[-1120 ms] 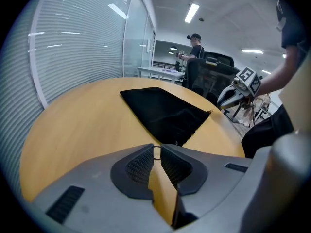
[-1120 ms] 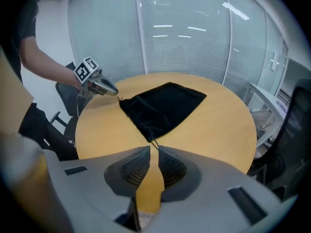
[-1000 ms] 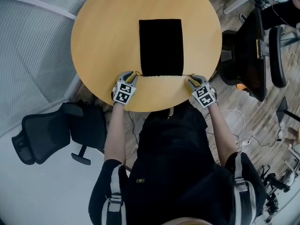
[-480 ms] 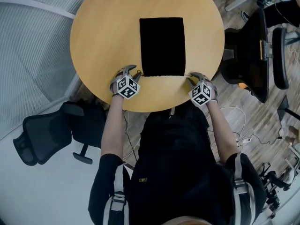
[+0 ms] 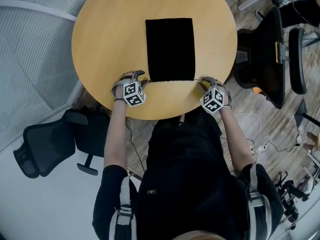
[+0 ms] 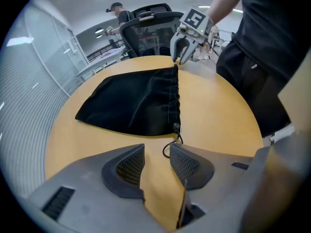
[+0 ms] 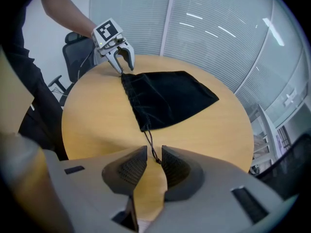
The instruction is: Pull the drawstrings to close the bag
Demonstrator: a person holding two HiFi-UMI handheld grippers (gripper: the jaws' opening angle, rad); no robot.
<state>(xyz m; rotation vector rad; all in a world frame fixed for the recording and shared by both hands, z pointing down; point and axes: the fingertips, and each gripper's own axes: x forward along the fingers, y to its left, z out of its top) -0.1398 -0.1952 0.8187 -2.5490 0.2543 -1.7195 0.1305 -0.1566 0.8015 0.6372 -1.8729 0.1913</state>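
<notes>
A flat black drawstring bag (image 5: 170, 49) lies on the round wooden table (image 5: 100, 34), its gathered mouth toward the person. My left gripper (image 5: 140, 79) sits at the mouth's left corner. Its jaws stand apart, and the left cord loop (image 6: 170, 147) lies just ahead of the right pad, not pinched. My right gripper (image 5: 202, 82) sits at the mouth's right corner. Its jaws are closing, with the knotted right cord (image 7: 154, 157) in the gap between the pads and not clamped. The bag (image 7: 170, 98) looks slack, and its mouth (image 6: 174, 96) is lightly puckered.
The table's near edge (image 5: 165, 116) runs just behind both grippers. A black office chair (image 5: 45, 144) stands on the floor at lower left, and another (image 5: 265, 54) at the right. Loose cables (image 5: 255, 139) lie on the wooden floor.
Both grippers have rolled in the hands, so their marker cubes have turned. The left jaws have spread wider at the bag's corner. The bag has stayed in place.
</notes>
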